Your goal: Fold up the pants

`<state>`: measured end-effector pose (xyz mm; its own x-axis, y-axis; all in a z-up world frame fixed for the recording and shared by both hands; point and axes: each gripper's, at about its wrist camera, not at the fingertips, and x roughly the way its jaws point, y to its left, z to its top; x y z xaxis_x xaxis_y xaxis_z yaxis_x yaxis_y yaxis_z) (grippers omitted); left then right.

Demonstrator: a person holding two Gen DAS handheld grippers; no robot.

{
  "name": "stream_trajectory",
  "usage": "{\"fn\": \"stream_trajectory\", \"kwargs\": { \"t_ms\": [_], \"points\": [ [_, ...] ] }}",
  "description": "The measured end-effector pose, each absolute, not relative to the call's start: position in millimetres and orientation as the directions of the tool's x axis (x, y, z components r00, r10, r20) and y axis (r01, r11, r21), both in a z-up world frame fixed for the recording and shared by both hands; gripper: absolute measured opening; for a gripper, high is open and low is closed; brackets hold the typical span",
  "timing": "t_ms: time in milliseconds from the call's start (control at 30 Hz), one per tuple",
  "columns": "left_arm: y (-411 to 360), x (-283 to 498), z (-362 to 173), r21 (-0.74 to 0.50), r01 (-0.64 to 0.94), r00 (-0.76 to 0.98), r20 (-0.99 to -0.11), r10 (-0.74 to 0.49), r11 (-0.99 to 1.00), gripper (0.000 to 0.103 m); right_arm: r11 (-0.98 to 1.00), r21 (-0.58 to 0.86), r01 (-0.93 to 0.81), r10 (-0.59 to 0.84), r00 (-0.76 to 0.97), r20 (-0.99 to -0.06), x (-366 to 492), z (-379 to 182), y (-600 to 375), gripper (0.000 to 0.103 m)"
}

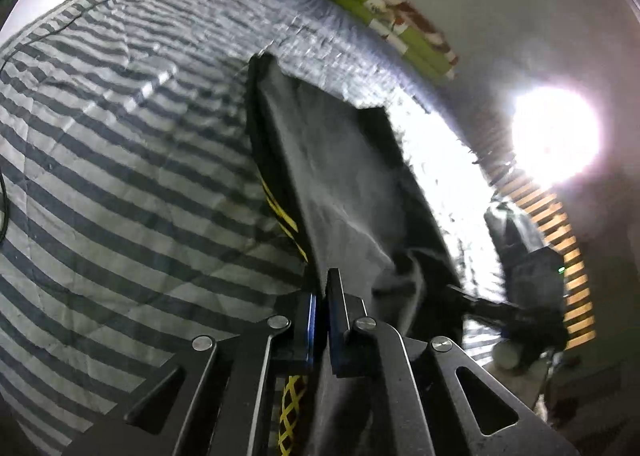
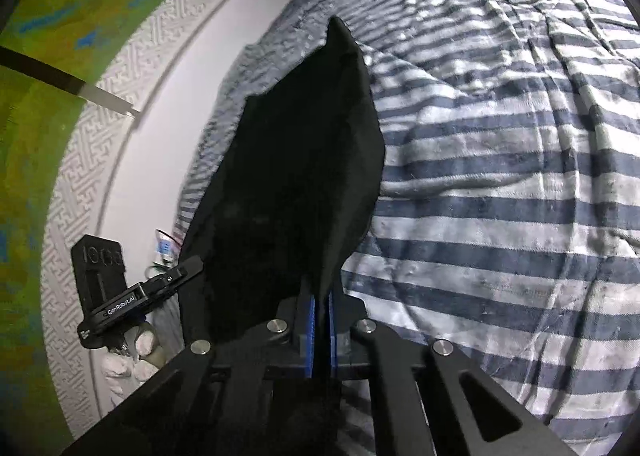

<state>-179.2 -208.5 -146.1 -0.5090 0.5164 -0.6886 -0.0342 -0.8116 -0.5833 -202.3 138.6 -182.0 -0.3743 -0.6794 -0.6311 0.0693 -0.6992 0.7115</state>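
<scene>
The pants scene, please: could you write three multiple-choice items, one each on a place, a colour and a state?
1. Where does the far end of the pants lie?
A. on the striped bedspread
B. on a wooden floor
C. in a basket

2. What colour is the pattern along the pants' side seam?
A. red
B. yellow
C. white

3. How do the left gripper and the right gripper stand?
A. both open
B. one open
C. both shut on the pants

Answers: 1 A, dark cloth rests on the stripes; 2 B, yellow marks show in the left wrist view; 3 C, cloth runs between each closed pair of pads.
</scene>
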Motion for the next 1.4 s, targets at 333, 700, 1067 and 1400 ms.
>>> {"fn": "stream_trajectory", "kwargs": {
  "t_ms": [333, 700, 1067, 1400],
  "points": [
    [-201.2, -146.0, -67.6, -0.600, -0.151, -0.599, -0.577, 0.555, -0.786, 0.004, -0.639, 0.758, 0.134, -0.709, -0.484, -0.512, -174.6, -127.1, 154.0, 0.004],
    [-187.7, -58.4, 37.9, -0.588, -0.280, -0.676, -0.441, 0.591, -0.759, 0.004, -0.629, 0.738, 0.245, -0.686, -0.622, -0.378, -86.2, -24.0, 173.0, 0.004],
    [-159.7, 67.5, 131.8, -0.475, -0.407, -0.698, -0.389, 0.601, -0.780, 0.004, -0.683, 0.629, 0.370, -0.651, -0.700, -0.295, 49.4, 80.9, 187.2, 0.004],
    [-170.2, -36.2, 36.1, -0.541, -0.269, -0.609, -0.545, 0.576, -0.797, 0.004, -0.738, 0.642, 0.207, -0.600, -0.635, -0.486, -28.9, -0.2, 171.0, 0.004]
  ]
}}
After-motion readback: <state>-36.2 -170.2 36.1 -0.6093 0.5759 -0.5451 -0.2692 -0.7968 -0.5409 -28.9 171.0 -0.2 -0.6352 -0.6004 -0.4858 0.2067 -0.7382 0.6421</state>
